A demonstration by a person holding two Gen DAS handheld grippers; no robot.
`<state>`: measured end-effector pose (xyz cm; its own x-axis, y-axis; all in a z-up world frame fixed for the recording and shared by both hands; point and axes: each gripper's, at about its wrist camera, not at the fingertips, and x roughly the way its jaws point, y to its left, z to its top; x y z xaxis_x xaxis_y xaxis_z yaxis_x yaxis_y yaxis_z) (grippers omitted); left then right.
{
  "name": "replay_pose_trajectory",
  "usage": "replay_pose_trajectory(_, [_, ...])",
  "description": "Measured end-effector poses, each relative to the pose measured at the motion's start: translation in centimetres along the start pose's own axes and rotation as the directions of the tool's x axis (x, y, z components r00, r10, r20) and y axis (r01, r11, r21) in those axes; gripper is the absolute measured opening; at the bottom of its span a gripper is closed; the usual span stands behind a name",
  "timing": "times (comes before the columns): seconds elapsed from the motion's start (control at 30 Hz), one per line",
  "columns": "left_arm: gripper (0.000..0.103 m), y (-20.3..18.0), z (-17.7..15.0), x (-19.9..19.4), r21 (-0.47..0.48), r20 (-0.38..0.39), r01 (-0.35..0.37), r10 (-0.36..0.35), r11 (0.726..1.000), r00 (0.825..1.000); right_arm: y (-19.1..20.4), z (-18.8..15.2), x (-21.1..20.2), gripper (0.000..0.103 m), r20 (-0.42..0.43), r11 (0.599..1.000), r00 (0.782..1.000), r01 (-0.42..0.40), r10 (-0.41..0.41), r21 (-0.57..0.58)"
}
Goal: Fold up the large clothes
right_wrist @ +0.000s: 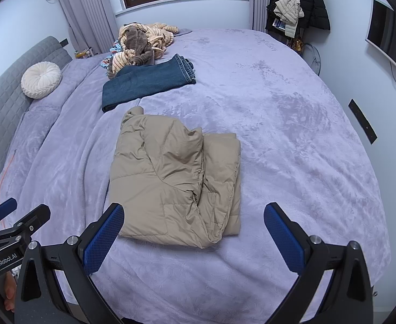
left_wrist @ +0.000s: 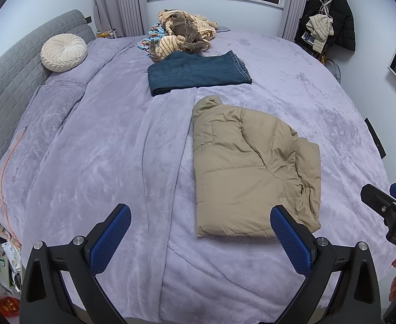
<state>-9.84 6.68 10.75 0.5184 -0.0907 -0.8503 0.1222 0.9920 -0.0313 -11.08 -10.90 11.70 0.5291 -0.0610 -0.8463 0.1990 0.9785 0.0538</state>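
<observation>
Nearest the lens in the left wrist view, the left gripper (left_wrist: pixel 200 232) has its blue pads spread wide and holds nothing; the right gripper (right_wrist: pixel 193 229) is equally wide and empty. The tan puffer jacket (right_wrist: pixel 176 181) lies folded on the lilac bedspread (right_wrist: pixel 292 148), at centre frame ahead of the right gripper and right of centre in the left view. Its long axis runs from the bottom of the frame towards the top, collar end farthest. Its near hem sits between the right gripper's fingers, so the right hand looks nearer. Folded jeans (left_wrist: pixel 198 73) lie beyond it, apart. Bare bedspread opens to the right, giving room for another fold.
</observation>
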Motion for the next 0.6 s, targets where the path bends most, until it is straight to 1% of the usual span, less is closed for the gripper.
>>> replay_pose_trajectory(0.6, [0.103, -0.34, 0.02, 0.03, 0.000, 0.001, -0.003, 0.003, 1.000, 1.000, -0.07, 0.06, 0.08, 0.103, -0.001, 1.000, 1.000, -0.001, 0.001, 0.001])
